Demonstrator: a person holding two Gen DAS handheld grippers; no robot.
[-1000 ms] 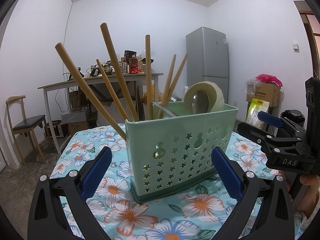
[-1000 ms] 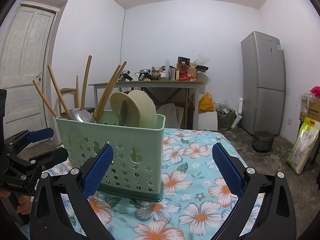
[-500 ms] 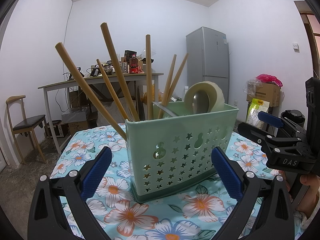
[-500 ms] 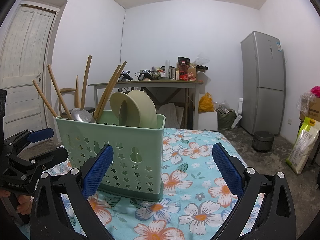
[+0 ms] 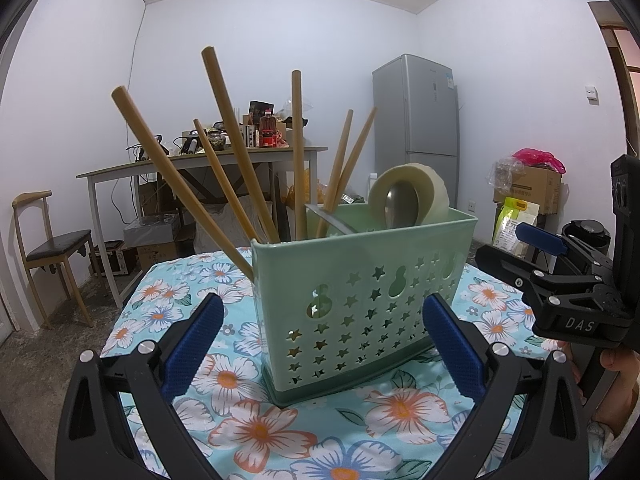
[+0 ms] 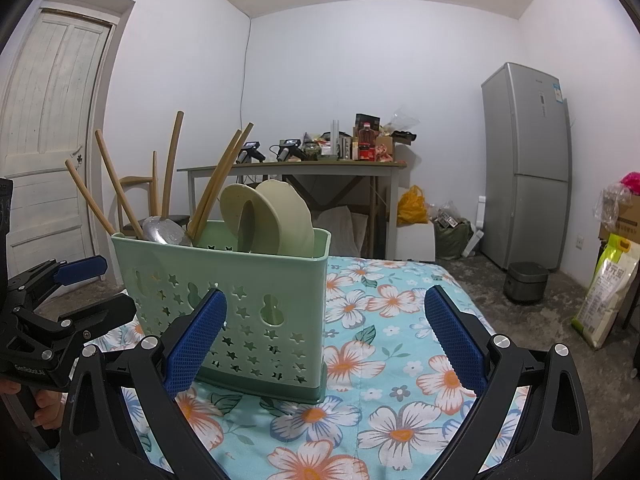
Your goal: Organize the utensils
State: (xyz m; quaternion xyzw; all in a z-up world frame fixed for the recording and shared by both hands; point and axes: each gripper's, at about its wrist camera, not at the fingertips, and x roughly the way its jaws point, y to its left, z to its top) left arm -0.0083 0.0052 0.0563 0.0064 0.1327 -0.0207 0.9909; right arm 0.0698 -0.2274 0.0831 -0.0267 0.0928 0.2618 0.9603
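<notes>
A pale green perforated utensil caddy [image 5: 372, 296] [image 6: 240, 300] stands on the flowered tablecloth [image 5: 240, 404] [image 6: 384, 364]. Several wooden chopsticks [image 5: 240, 148] [image 6: 116, 188] lean out of one end. A steel spoon [image 5: 402, 204] [image 6: 164, 232] and cream ladle bowls [image 5: 424, 192] [image 6: 272, 220] sit in the other part. My left gripper [image 5: 324, 346] is open just in front of the caddy, holding nothing. My right gripper [image 6: 324, 342] is open too, with its left fingertip before the caddy's corner. Each gripper appears at the edge of the other's view.
A cluttered table [image 5: 208, 160] [image 6: 304, 166], a grey fridge [image 5: 416, 136] [image 6: 528, 168] and a wooden chair [image 5: 48, 248] stand behind. Boxes and bags [image 5: 528, 196] sit on the floor at right. A white door [image 6: 52, 140] is on the left wall.
</notes>
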